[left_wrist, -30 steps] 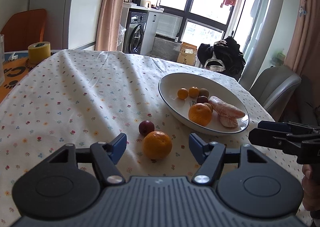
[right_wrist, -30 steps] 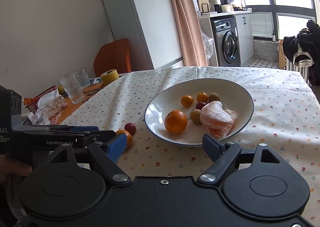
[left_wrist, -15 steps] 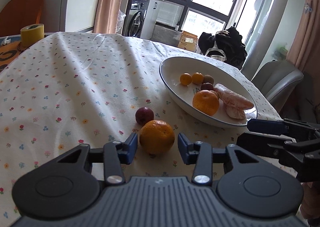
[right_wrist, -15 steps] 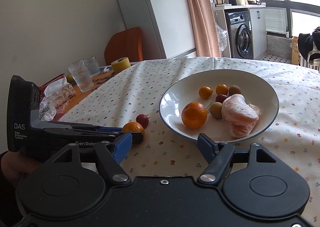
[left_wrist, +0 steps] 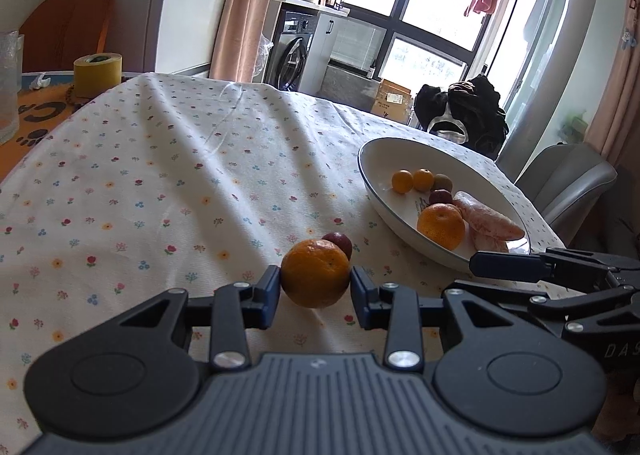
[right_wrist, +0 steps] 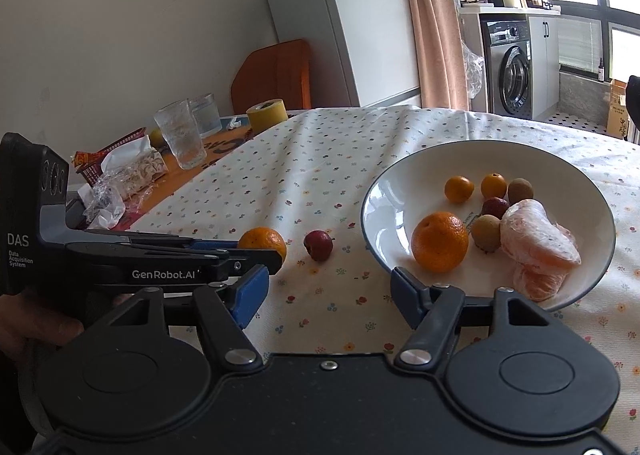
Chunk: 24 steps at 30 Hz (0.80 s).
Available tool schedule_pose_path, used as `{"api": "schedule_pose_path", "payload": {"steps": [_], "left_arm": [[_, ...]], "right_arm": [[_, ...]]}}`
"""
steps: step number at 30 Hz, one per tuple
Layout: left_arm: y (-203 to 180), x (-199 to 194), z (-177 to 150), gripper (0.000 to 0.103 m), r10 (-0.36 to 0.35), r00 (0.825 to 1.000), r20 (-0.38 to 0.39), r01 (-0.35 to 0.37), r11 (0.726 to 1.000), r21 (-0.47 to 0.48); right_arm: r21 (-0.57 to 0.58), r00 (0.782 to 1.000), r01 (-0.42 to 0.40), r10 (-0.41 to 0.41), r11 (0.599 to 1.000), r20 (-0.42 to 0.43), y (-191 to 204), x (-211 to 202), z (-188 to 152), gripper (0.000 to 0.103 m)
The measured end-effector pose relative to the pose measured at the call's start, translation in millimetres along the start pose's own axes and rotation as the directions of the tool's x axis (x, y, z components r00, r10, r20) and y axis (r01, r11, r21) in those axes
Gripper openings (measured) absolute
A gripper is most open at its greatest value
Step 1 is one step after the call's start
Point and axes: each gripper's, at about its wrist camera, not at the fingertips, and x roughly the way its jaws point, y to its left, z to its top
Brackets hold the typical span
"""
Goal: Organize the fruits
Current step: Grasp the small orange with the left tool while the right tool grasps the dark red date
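The left tool [left_wrist: 315, 287] is pinching the loose orange [left_wrist: 315, 273], one blue pad on each side of it, low in the centre of the left wrist view. Whether the orange rests on the cloth or is just clear of it cannot be told. The small dark red fruit [left_wrist: 341, 242] sits right behind it, touching or nearly so in that view; the right wrist view shows a gap between the two.

The step in hand looks like gathering stray fruit into the white bowl [left_wrist: 370, 179], which sits at the right of the frame and already holds another orange [left_wrist: 441, 226], two small oranges, a few small brownish and red fruits and a peeled citrus piece [left_wrist: 486, 217]. The next move calls for a lift straight up, so the red fruit is not knocked away, then a carry rightward over the near rim and a low release.

The right tool [right_wrist: 324, 297] is spread wide and holds nothing; it hangs just before the bowl's near edge, so the carry path must pass above or behind it. Inside the bowl, free room lies toward its left and far side. The counter [left_wrist: 160, 183] is bare cloth to the left, while its edge falls away close behind the bowl at the right.
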Motion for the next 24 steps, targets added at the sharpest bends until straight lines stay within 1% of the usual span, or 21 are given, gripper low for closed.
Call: {"api": "schedule_pose_path", "payload": {"steps": [8, 13, 20, 24], "left_arm": [[12, -9, 1, 0.036, 0.020, 1.000, 0.020, -0.019, 0.999, -0.030], [18, -16, 2, 0.036, 0.030, 0.999, 0.033, -0.029, 0.999, -0.042], [28, -21, 2, 0.036, 0.045, 0.998, 0.045, -0.042, 0.997, -0.061], [33, -25, 1, 0.036, 0.052, 0.997, 0.052, -0.048, 0.996, -0.074]], "right_arm": [[-0.042, 1.000, -0.012, 0.011, 0.999, -0.017, 11, 14, 7, 0.065], [-0.077, 0.999, -0.016, 0.013, 0.997, -0.033, 20, 24, 12, 0.061], [-0.106, 0.999, -0.007, 0.003, 0.994, -0.046, 28, 36, 15, 0.056], [-0.126, 0.999, 0.006, -0.013, 0.992, -0.051, 33, 43, 18, 0.056]]}}
